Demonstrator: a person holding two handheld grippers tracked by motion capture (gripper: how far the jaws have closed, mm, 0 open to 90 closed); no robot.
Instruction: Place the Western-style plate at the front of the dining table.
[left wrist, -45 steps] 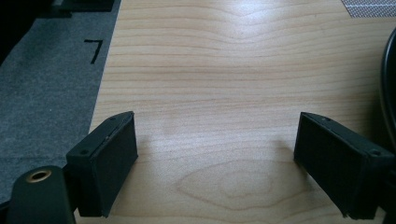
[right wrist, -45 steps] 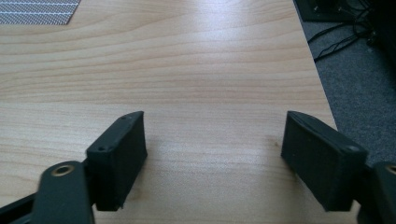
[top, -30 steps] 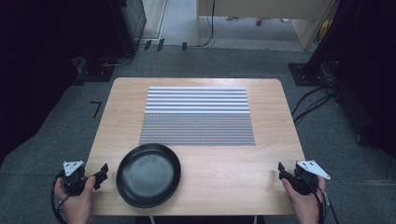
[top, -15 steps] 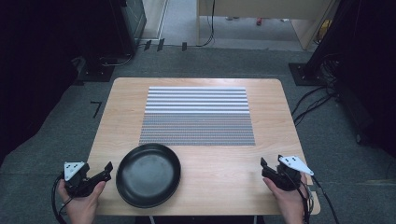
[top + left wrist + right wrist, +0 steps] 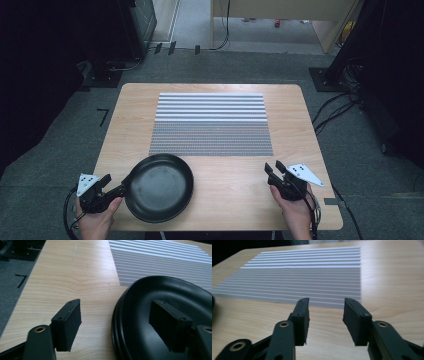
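A black round pan (image 5: 159,187) lies on the wooden table (image 5: 300,125) near its front left corner. My left gripper (image 5: 116,184) sits at the pan's left rim. In the left gripper view the pan (image 5: 175,297) has its rim between the jaws: one pad (image 5: 68,325) hangs outside over the wood, the other (image 5: 170,325) over the inside. These jaws have just been closing, but the pads stay apart from the rim. My right gripper (image 5: 273,166) hovers over bare wood at the front right, open with nothing between its jaws (image 5: 326,302), which have also just been closing.
A grey and white striped mat (image 5: 211,123) covers the middle of the table, and lies just ahead of the right gripper as the mat (image 5: 307,277). Dark floor with cables and stands surrounds the table. Bare wood lies between the pan and the right gripper.
The right gripper has moved left and inward over the table, and its jaws stand narrower. The left gripper has shifted toward the pan's rim. The pan has stayed put.
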